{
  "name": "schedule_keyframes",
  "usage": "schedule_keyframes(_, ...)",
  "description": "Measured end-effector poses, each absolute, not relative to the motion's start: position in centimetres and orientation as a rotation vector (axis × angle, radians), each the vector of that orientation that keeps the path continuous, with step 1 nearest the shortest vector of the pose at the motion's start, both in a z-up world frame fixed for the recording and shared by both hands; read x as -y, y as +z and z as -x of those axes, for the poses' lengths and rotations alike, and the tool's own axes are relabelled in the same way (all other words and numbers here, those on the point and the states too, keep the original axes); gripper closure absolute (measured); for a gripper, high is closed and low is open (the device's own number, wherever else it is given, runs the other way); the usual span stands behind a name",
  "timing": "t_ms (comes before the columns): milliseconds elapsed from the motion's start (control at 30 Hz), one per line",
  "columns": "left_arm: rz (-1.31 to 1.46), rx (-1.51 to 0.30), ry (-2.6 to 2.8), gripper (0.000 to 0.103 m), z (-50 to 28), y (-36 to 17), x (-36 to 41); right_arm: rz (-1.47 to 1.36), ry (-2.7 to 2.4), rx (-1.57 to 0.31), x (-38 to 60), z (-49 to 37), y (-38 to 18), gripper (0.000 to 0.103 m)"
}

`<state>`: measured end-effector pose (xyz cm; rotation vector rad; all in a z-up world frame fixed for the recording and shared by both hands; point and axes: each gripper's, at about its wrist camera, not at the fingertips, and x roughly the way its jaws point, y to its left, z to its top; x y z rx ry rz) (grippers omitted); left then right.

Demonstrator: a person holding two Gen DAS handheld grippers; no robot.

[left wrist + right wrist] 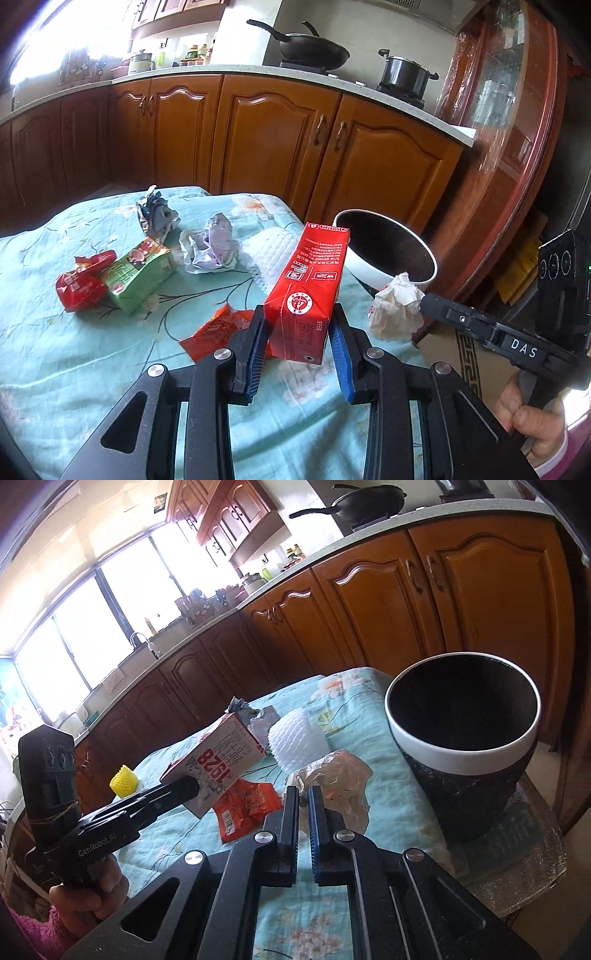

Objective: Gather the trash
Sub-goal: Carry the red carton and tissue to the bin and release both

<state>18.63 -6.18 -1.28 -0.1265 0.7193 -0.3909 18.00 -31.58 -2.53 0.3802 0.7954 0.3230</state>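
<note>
My left gripper (298, 332) is shut on a tall red carton (308, 291) and holds it above the table; the carton also shows in the right wrist view (218, 764). My right gripper (303, 805) is shut on a crumpled white paper wad (340, 779), next to a black bin with a white rim (465, 738). The wad (397, 306) and bin (388, 251) also show in the left wrist view. On the teal floral cloth (74, 354) lie a green carton (142, 271), a red wrapper (79, 286), a flat red packet (214, 328), a lilac plastic wad (212, 247) and grey crumpled foil (155, 214).
White foam netting (295, 744) lies mid-table and a yellow foam net (125, 781) sits at the far left. Wooden kitchen cabinets (258, 140) with a wok and pot on the counter stand behind the table. A glass-fronted cabinet (509, 122) is at right.
</note>
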Motion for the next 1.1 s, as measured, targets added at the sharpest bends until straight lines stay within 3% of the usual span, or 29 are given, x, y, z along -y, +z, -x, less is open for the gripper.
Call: schedule_keyframes(1100, 0.001, -0.803, -0.487, 0.072, -30.1, -2.6, 18.8, -0.428, 0.143, -0.761, 42.0, -22.8, -2.7, 0.098)
